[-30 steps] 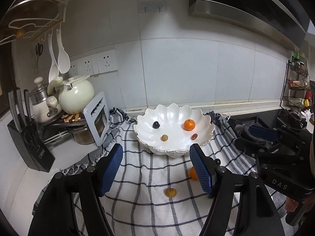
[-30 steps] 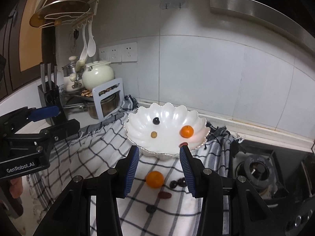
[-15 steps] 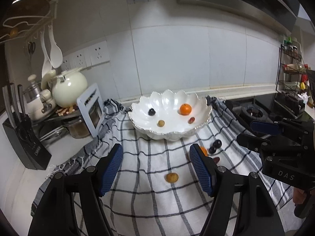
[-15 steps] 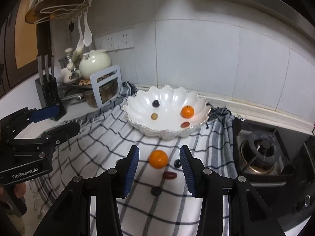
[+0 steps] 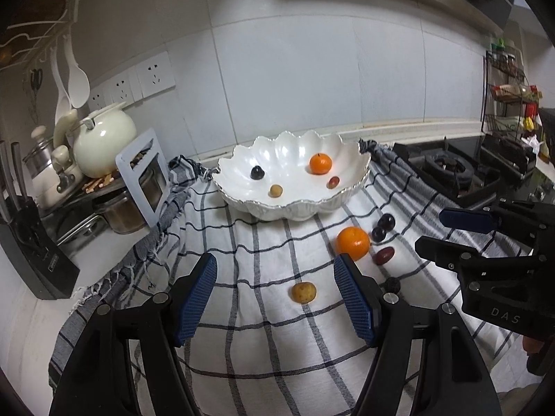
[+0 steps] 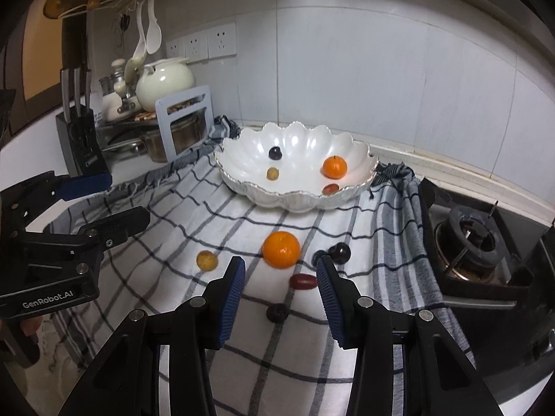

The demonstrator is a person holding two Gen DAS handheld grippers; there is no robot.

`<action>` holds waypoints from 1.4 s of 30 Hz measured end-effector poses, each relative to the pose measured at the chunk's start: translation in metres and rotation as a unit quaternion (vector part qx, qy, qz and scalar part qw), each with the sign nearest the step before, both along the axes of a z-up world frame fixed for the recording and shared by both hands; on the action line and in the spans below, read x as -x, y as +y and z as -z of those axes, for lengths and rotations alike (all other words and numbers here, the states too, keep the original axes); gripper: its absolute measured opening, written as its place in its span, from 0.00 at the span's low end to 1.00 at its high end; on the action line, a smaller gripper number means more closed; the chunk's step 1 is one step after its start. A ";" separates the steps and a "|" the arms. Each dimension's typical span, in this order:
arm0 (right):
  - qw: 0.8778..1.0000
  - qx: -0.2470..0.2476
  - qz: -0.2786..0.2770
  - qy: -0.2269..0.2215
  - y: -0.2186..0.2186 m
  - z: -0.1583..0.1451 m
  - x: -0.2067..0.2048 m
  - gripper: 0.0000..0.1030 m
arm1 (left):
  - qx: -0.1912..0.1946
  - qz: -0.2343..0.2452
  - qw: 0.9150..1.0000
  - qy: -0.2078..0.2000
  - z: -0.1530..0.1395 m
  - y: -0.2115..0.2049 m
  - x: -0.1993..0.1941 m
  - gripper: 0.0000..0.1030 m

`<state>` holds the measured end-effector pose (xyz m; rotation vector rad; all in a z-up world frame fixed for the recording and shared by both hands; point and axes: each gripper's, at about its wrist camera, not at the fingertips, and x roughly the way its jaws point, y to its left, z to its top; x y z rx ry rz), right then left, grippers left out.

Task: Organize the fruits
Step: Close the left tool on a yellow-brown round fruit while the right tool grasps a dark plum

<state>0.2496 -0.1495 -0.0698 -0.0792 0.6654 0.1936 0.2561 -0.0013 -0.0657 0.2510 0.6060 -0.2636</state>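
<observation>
A white scalloped bowl stands at the back of the checked cloth and holds an orange, a dark fruit, a tan fruit and a red one. Loose on the cloth lie an orange, a tan round fruit, a red oblong fruit, two dark grapes and a dark berry. My left gripper hangs open above the cloth, the tan fruit ahead between its fingers. My right gripper is open too, over the red fruit and berry.
A gas hob borders the cloth on the right. To the left stand a knife block, a cream teapot, pots and a small rack. A spice rack stands far right, tiled wall behind.
Both grippers have sunk toward the cloth, so the loose fruit looks nearer and larger. The jaws of both keep the same width.
</observation>
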 end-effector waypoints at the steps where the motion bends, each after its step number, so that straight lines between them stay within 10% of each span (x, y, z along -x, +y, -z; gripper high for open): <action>1: 1.000 0.000 0.001 0.005 0.000 0.003 -0.001 0.43 | -0.002 0.001 1.000 0.003 0.004 0.000 -0.002 0.68; 42: 0.995 -0.022 -0.005 0.094 0.002 0.083 -0.035 0.34 | 0.017 0.025 0.992 0.126 0.098 -0.021 -0.065 0.39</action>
